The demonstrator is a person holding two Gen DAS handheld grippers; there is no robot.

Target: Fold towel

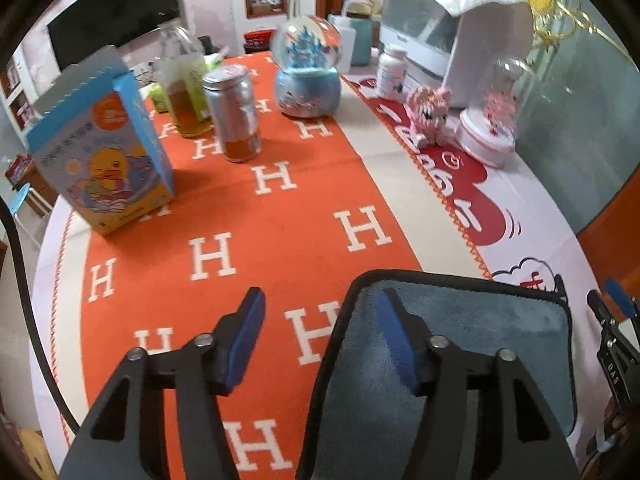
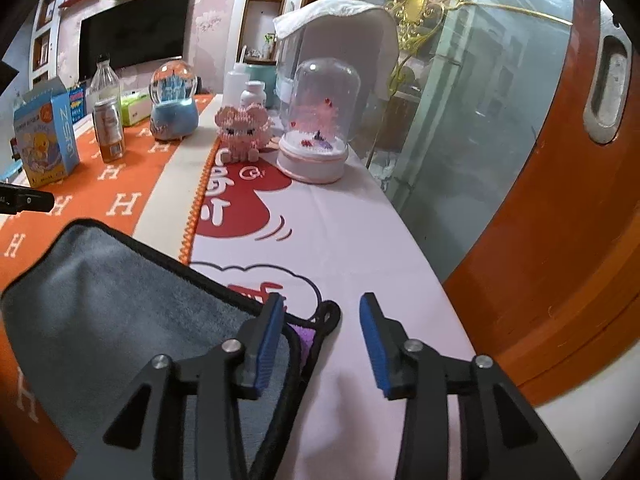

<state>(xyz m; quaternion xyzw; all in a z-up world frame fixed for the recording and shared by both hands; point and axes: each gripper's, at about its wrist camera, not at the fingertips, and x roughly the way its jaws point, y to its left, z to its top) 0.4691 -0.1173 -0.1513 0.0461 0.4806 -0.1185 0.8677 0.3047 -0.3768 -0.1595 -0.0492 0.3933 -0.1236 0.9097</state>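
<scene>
My soft grey towel with a black sewn edge point(image 1: 472, 332) lies flat on the table point(image 2: 360, 240), close to me. It sits partly on the orange cloth with white H letters point(image 1: 240, 248) and partly on the pink cloth with red shapes point(image 2: 340, 248).

My left gripper point(image 1: 320, 332) is spread wide, holding nothing. One finger is over the towel's left side and the other is over the orange cloth. I think I put it there so I can pinch that side.

My right gripper point(image 2: 322, 332) is spread wide too, and empty. It sits right at the towel's corner with the little black loop point(image 2: 330, 314), so I can grab there.

The blue duck box point(image 1: 108, 152), the tin can point(image 1: 236, 112), the snow globe point(image 1: 308, 68) and the pink toy pig point(image 2: 242, 126) stand far back, away from the towel, so I judge there is room to fold.
</scene>
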